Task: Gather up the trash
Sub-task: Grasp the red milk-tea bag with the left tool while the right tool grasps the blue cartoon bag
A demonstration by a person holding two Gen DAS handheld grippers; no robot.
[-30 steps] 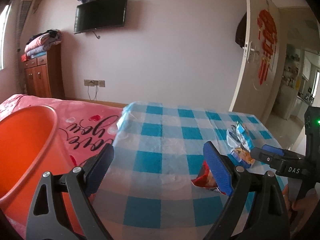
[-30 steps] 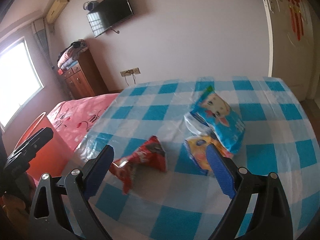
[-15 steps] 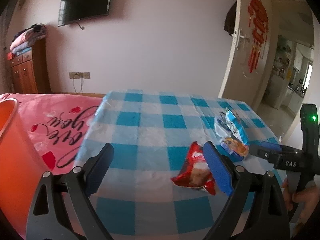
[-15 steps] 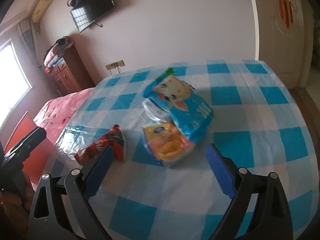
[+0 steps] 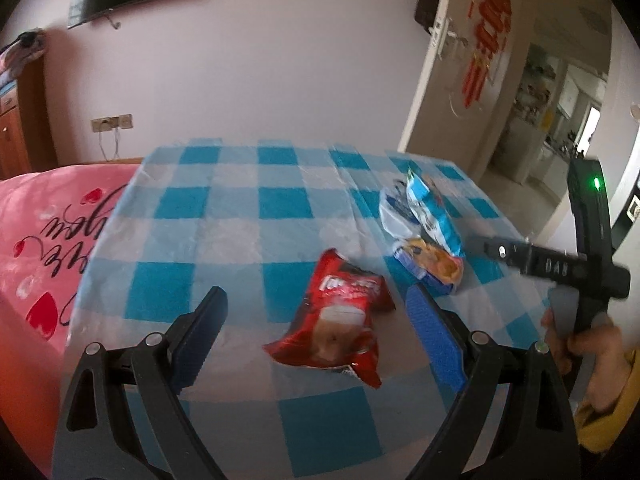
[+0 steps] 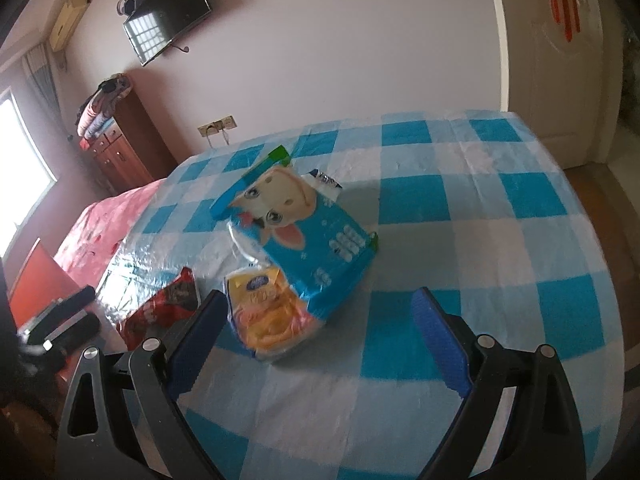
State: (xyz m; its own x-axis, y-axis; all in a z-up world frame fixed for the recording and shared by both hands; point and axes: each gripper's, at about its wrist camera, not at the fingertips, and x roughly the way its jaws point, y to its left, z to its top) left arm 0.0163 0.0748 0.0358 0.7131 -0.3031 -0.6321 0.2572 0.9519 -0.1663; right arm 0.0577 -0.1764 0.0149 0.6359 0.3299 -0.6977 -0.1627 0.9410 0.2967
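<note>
Left wrist: left tool (image 5: 316, 312) gaping, empty | right tool (image 6: 316, 316) gaping, empty | red wrapper (image 6: 164, 308) half-hidden

Tablecloth (image 6: 500, 240): thin plastic sheet, blue-and-white check, glossy, creased. Red snack wrapper (image 5: 340, 320): crinkled foil-like plastic, shiny. Blue snack bag (image 6: 312, 236): printed plastic film, smooth, slight sheen. Yellow packet (image 6: 272, 320): clear glossy plastic. Left gripper (image 5: 316, 340): matt black plastic arms, ribbed blue pads, bright metal pivot pins. Bedspread (image 5: 48, 232): pink cloth, soft, matt. Cabinet (image 6: 120, 148): reddish wood, semi-gloss.
</note>
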